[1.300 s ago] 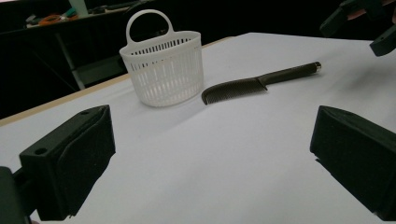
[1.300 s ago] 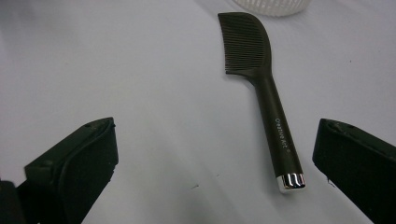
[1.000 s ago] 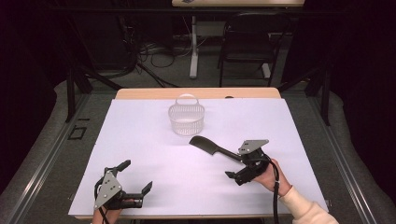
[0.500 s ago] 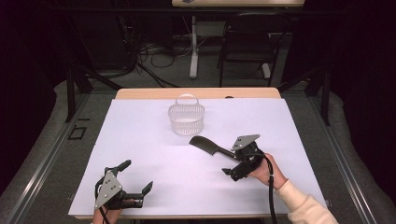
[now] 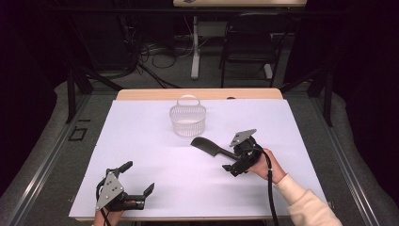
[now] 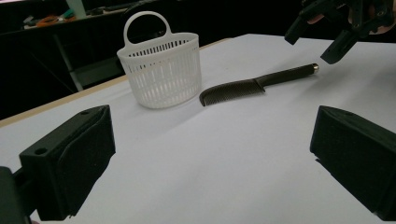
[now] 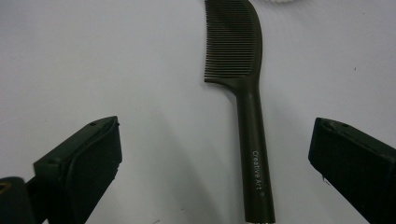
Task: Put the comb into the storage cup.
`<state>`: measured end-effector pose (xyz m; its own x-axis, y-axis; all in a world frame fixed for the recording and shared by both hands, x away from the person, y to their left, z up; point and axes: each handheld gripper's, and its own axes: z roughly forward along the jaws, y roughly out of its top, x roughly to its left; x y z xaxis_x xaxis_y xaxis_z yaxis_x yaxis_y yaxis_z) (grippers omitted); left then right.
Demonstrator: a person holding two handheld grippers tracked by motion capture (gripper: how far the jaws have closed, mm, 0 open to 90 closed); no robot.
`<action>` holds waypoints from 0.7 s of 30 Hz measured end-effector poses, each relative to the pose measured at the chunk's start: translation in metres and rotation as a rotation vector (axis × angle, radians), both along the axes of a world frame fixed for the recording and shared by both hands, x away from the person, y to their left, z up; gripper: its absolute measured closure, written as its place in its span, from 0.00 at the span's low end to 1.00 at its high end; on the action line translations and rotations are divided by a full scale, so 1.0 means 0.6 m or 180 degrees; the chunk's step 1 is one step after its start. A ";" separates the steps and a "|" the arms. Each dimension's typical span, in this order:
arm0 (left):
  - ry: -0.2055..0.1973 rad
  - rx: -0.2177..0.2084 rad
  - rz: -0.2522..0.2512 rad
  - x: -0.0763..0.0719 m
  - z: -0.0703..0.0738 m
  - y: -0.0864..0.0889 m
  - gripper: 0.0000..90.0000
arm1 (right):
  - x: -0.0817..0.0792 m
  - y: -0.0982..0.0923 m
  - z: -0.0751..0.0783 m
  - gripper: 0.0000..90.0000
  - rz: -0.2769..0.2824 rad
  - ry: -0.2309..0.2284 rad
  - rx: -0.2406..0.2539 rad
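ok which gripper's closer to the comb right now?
Right. The right gripper hovers open over the handle end of the comb, handle between its jaws in its own view. The left gripper sits open at the near table edge, far from it.

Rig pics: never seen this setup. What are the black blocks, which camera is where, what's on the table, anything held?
No robot arm here: a person holds a two-jaw gripper in each hand. The high view looks down on the table from above the person's side. There the left gripper rests near the front edge and the right gripper hovers at the handle of a black comb. The other two views come from cameras riding on the grippers; the black blocks at the bottom are that gripper's own jaws. A white basket stands behind the comb. Both grippers are open and hold nothing; in the right gripper view the comb's handle lies between the spread jaws.
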<state>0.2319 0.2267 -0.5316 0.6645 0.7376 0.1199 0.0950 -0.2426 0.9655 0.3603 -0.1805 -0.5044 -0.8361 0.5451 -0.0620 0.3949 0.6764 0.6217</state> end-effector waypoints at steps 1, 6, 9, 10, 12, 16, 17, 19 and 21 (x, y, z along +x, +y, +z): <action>0.0003 -0.0002 -0.0004 0.000 0.000 0.000 0.00 | 0.004 0.001 0.000 0.03 0.0004 -0.0004 -0.0006; 0.0010 -0.0005 -0.0006 0.001 -0.001 0.000 0.00 | 0.016 0.008 0.004 0.01 0.0002 -0.0015 -0.0068; 0.0012 -0.0015 -0.0004 0.002 -0.001 0.000 0.00 | 0.023 0.013 0.005 0.01 -0.0010 -0.0005 -0.0111; 0.0007 -0.0024 -0.0008 0.002 -0.001 0.000 0.00 | 0.027 0.015 0.006 0.01 0.0018 -0.0002 -0.0145; 0.0007 -0.0019 -0.0015 0.002 -0.001 0.000 0.00 | 0.032 0.020 0.005 0.01 0.0023 0.0001 -0.0165; 0.0009 -0.0022 -0.0011 0.003 -0.001 0.000 0.00 | 0.042 0.028 0.008 0.01 0.0023 0.0007 -0.0280; 0.0013 -0.0016 -0.0012 0.003 -0.001 0.001 0.00 | 0.045 0.029 0.009 0.02 0.0047 0.0004 -0.0325; 0.0011 -0.0020 -0.0013 0.003 -0.001 0.001 0.00 | 0.049 0.032 0.009 0.02 0.0033 0.0025 -0.0338; 0.0012 -0.0013 -0.0014 0.003 -0.001 0.001 0.00 | 0.054 0.035 0.009 0.02 0.0046 0.0034 -0.0376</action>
